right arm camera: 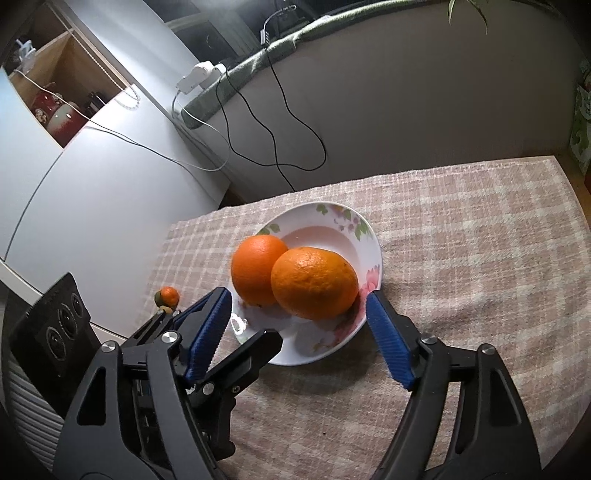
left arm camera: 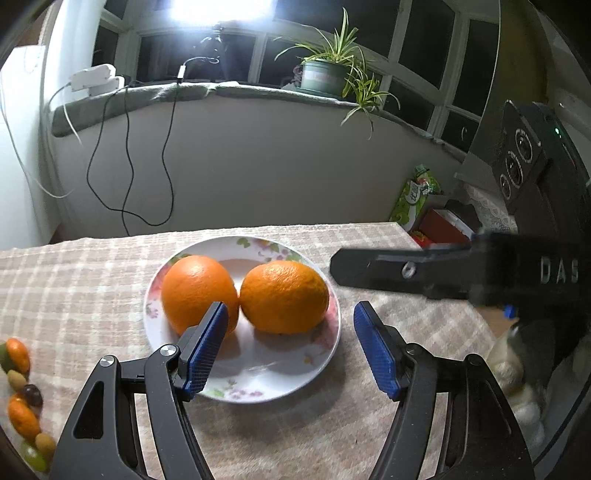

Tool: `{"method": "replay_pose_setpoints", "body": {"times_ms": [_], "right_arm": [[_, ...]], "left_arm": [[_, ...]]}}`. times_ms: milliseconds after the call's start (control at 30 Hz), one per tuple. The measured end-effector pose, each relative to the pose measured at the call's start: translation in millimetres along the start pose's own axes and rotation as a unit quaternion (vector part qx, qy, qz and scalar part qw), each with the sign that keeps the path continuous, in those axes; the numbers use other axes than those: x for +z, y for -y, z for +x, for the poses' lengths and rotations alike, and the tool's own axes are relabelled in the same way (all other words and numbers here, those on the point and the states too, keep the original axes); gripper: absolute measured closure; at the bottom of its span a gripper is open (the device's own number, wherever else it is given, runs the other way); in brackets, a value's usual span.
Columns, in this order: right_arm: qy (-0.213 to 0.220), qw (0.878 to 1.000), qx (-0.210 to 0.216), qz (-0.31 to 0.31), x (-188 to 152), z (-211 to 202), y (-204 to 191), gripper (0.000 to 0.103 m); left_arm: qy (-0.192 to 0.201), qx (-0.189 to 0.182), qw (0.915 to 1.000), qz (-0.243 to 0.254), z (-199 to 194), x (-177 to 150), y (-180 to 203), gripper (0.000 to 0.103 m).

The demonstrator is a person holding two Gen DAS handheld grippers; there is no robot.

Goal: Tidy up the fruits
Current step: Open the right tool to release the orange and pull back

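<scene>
Left wrist view: two oranges sit touching on a flowered plate on the checked cloth. The left gripper hangs empty, jaws spread. Small fruits trail along the left edge.

Right wrist view: the right gripper is likewise spread and empty near the plate's rim. The oranges look firm, round and roll-prone, so I'd pinch across the middle. Only here is a cabinet shelf visible.

A checked beige cloth covers the table. Beyond its far edge a pale wall rises to a cushioned sill bearing a potted plant, under dark windows. A bright light glares above; a white cabinet stands at the left.
</scene>
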State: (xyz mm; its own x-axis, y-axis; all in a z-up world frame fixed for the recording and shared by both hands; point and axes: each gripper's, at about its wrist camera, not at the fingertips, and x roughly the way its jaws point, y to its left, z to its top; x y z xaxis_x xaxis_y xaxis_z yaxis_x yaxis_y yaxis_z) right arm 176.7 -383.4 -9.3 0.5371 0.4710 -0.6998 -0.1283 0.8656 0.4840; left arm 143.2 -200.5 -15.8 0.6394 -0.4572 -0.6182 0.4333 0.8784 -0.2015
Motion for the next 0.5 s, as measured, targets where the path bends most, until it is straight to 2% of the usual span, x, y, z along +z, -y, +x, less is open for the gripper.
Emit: {"method": "replay_pose_setpoints", "body": {"times_ms": [233, 500], "right_arm": [[0.022, 1.000, -0.002, -0.011, -7.6, -12.3, -8.5, 0.020], [0.039, 0.998, -0.005, -0.041, -23.5, -15.5, -27.4, 0.019]], "left_arm": [[0.009, 0.013, 0.9998, -0.007, -26.8, -17.4, -17.6, 0.033], [0.033, 0.029, 0.9987, -0.026, -68.2, -43.6, -51.7, 0.033]]}}
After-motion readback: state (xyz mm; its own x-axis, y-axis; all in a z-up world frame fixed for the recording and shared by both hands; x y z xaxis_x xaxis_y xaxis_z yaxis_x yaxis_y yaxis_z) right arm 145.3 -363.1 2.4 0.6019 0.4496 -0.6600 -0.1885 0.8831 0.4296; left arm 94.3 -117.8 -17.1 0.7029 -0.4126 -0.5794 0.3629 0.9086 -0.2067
